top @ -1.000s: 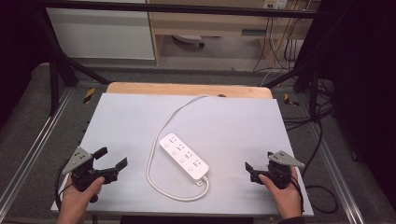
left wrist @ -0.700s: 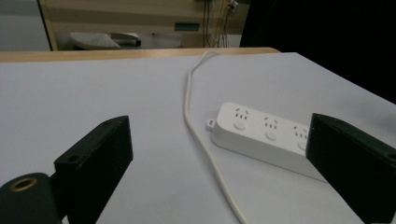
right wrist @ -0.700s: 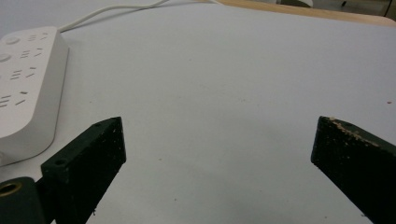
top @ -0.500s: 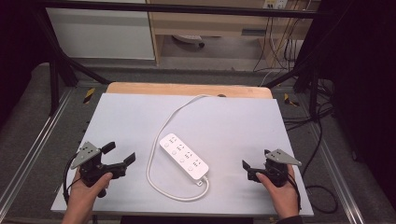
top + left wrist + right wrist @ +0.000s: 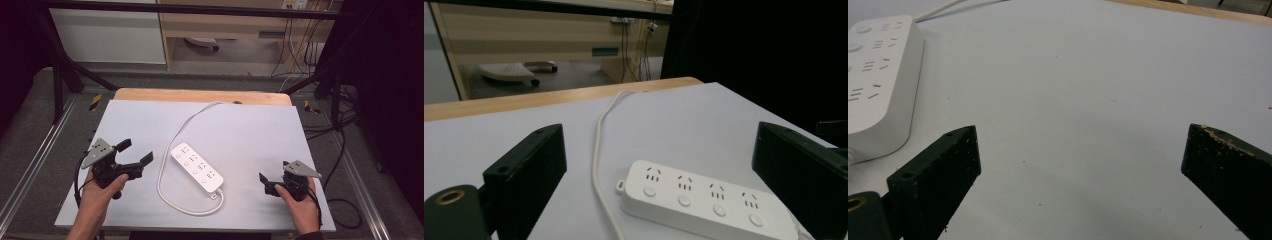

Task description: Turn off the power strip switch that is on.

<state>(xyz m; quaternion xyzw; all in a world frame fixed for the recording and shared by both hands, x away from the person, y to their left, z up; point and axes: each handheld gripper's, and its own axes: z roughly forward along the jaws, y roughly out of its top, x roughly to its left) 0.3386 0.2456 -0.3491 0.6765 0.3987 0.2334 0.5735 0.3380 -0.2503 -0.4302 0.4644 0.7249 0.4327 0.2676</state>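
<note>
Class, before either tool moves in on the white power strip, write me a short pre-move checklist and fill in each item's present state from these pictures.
1. Left tool open: ok, its jaws stand wide apart in the left gripper view.
2. Right tool open: ok, its jaws are spread with nothing between them.
3. Power strip lying flat, sockets up, touched by neither tool: ok.
4. Left tool aimed at the strip: ok, the strip sits between its jaws in its own view.
5. Cord out of the approach path: not ok, it loops along the strip's left side, between the strip and the left tool.
6. Strip unplugged from the wall: cannot tell, the cord runs off the table's far edge.
</note>
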